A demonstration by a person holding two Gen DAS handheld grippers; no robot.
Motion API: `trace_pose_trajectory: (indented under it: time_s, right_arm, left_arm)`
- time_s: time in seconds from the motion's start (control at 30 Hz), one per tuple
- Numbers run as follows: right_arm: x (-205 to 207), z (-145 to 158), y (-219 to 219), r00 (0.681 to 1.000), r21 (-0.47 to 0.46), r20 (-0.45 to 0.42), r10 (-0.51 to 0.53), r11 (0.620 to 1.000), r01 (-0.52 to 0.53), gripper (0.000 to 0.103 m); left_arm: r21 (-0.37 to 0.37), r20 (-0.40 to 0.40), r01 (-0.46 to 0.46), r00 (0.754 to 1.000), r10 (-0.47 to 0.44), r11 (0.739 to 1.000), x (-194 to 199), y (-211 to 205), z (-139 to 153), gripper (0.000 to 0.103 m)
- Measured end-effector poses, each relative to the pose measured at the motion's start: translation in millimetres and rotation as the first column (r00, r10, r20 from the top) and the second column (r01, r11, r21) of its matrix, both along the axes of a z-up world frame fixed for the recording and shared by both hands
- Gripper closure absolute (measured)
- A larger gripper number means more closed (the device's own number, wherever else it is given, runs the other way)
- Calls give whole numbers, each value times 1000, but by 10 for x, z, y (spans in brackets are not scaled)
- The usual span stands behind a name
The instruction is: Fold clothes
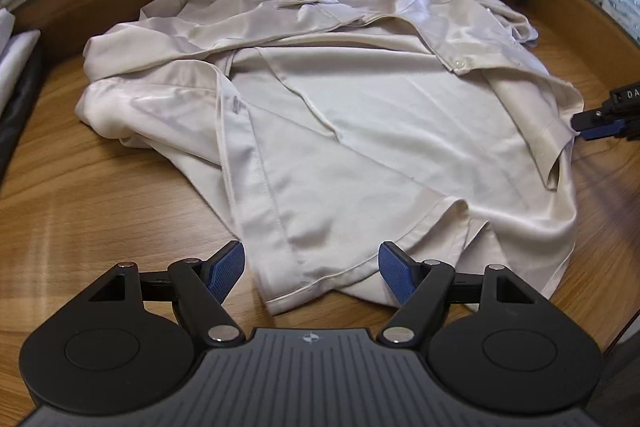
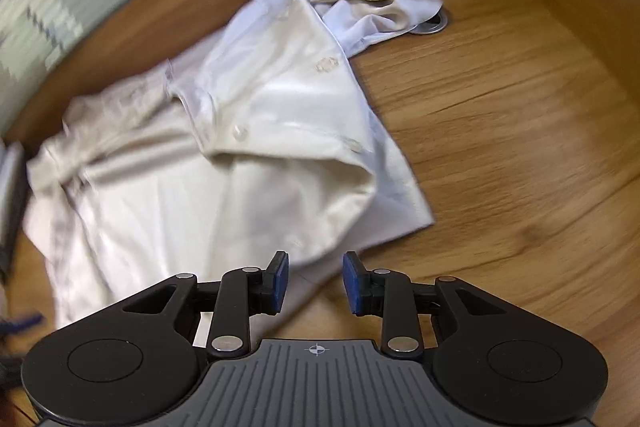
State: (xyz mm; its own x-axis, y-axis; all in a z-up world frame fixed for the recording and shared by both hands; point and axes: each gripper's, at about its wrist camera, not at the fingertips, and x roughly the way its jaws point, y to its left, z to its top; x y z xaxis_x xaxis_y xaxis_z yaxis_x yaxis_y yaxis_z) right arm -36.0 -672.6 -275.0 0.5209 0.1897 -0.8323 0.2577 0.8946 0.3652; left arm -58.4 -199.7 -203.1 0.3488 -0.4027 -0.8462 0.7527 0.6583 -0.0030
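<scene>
Shirt (image 1: pixel 360 131) lay rumpled on the bench (image 1: pixel 100 211), thin, limp, slippery-looking; hems seemed the best hold. Left claw (image 1: pixel 312 273) and right claw (image 2: pixel 316 283) were both spread, empty.

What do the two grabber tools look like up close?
Both match: the left gripper and right gripper have black linkage arms with silver rivets, blue textured finger pads, round black discs either side, and a ribbed grey base marked with a small crosshair.

Bright, fisheye-warped; right view motion-blurred
</scene>
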Motion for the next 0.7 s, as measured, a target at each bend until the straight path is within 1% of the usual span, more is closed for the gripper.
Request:
trace_pose_trajectory:
  time_s: [0.03,0.13,0.2,0.23,0.3,0.33,0.37,0.4,0.43,0.53,0.6,0.7]
  right_arm:
    - [18,-12,-7,1000,28,2,-18,999,18,65]
    - [76,-101,-38,998,83,-33,-60,995,63,65]
    - [100,-169,-60,995,104,-62,-74,991,80,67]
    - [106,-196,-71,994,114,-73,-77,990,85,69]
    - [91,-206,-108,994,146,-70,-88,984,97,88]
    - [82,-199,-132,993,156,-66,-99,982,108,92]
    - [76,-185,-160,992,165,-60,-112,979,121,100]
    - [68,-158,-191,991,169,-49,-122,977,129,101]
    - [59,-130,-223,991,172,-38,-132,976,136,101]
    - [51,41,-315,993,105,-6,-119,987,119,101]
    - [46,158,-377,994,58,15,-107,993,106,101]
    - [39,334,-469,995,-14,46,-89,996,89,101]
  left_arm:
    - [-4,-5,-12,1000,12,1000,1,-12,-7,24]
    - [-6,-18,-44,999,44,999,-4,-47,-44,25]
    - [8,-22,-59,998,59,998,-14,-67,-84,29]
    - [12,-25,-66,997,66,998,-20,-67,-102,35]
    - [10,-36,-85,996,85,996,-17,-48,-122,53]
    - [7,-44,-96,994,96,995,-13,-34,-129,76]
    - [3,-51,-106,993,106,994,-9,-20,-136,100]
    - [-10,-61,-120,991,119,993,-3,0,-131,103]
    - [-34,-67,-141,988,139,989,5,33,-101,103]
    - [-83,-48,-217,976,214,973,36,134,35,103]
    - [-96,-26,-263,965,261,960,66,205,142,103]
    - [-94,-5,-288,957,289,953,107,293,265,103]
